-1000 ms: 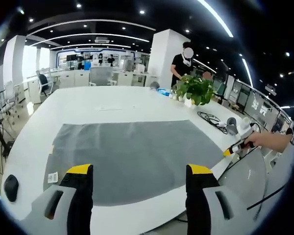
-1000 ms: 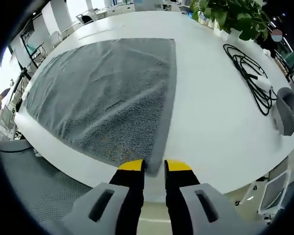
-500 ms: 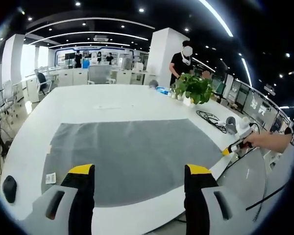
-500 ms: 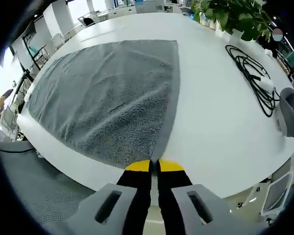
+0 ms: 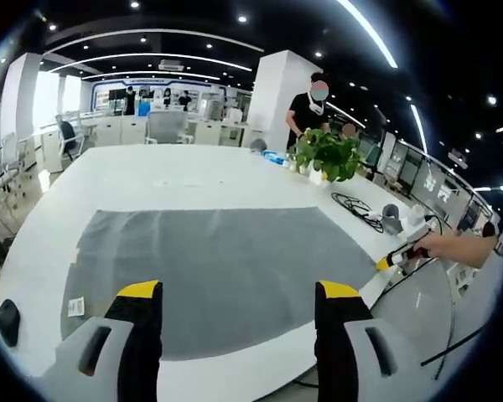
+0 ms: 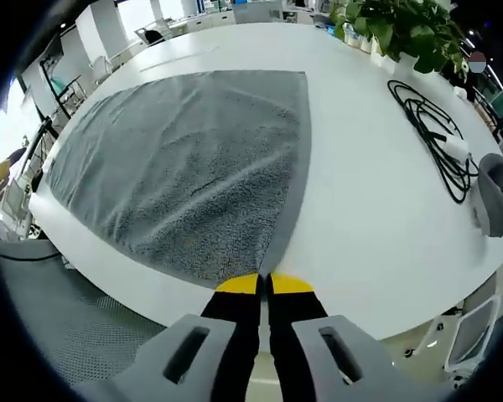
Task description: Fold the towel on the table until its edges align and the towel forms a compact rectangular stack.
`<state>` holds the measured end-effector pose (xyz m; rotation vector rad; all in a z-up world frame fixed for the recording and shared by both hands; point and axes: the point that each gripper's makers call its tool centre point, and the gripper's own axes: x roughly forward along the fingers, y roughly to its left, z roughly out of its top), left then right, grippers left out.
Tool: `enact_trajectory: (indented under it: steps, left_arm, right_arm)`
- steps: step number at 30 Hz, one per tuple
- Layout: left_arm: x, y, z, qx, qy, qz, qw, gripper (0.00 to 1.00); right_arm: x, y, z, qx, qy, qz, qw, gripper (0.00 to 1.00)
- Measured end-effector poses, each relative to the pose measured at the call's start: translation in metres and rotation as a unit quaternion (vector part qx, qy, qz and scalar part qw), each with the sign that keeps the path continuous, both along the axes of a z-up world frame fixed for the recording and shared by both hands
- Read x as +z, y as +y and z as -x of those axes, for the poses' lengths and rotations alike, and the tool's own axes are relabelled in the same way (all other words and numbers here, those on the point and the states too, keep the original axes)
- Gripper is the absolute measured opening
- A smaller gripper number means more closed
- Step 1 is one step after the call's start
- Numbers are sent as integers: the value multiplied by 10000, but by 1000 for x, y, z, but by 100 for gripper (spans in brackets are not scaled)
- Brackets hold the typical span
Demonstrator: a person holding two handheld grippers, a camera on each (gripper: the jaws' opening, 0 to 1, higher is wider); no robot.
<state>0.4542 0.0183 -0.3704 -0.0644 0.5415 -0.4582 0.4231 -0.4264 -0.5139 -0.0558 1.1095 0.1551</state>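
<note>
Left gripper view: a grey towel (image 5: pixel 210 268) is spread flat on the white table (image 5: pixel 193 176), with the left gripper (image 5: pixel 233 295) held over its near edge, jaws wide apart and empty. A potted plant (image 5: pixel 329 154) is seen at 1 o'clock. In the right gripper view, the right gripper (image 6: pixel 264 283) is clamped on the towel's near corner at 6 o'clock; a black cable (image 6: pixel 432 126) lies at 2 o'clock

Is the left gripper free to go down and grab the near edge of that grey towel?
Probably yes. The left gripper is open above the towel, whose near edge lies flat and uncovered on the table. The right gripper pinches a different corner.
</note>
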Motion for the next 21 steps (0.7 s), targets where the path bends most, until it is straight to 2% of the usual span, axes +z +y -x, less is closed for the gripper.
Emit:
enact_trajectory:
  steps: [3,6,11,13,16,19,21]
  left_arm:
    - [0,-6,-3,-61,4,-10,10000,76]
    - [-4,-9,-11,-221,34,-123,9997,76]
    - [0,-22,-29,-481,-63,-178,9987,75]
    - [-1,-35,-33,-679,-43,-220,9974,75]
    - [-5,-45,-40,-818,-11,-285,9962,74]
    - [-7,-57,-44,-931,9,-223,9954,74]
    - [-7,-65,-44,-984,23,-218,9949,74]
  right_arm:
    - [3,2,-5,18,-95,-12,10000,0]
    - [3,4,-9,-8,-156,-85,9998,0]
    - [12,10,-12,108,-243,-80,9996,0]
    - [16,14,-15,131,-305,-95,9994,0]
    - [22,23,-19,161,-433,-172,9988,0]
    - [31,37,-19,223,-550,-158,9981,0]
    - [28,35,-23,306,-605,-121,9976,0]
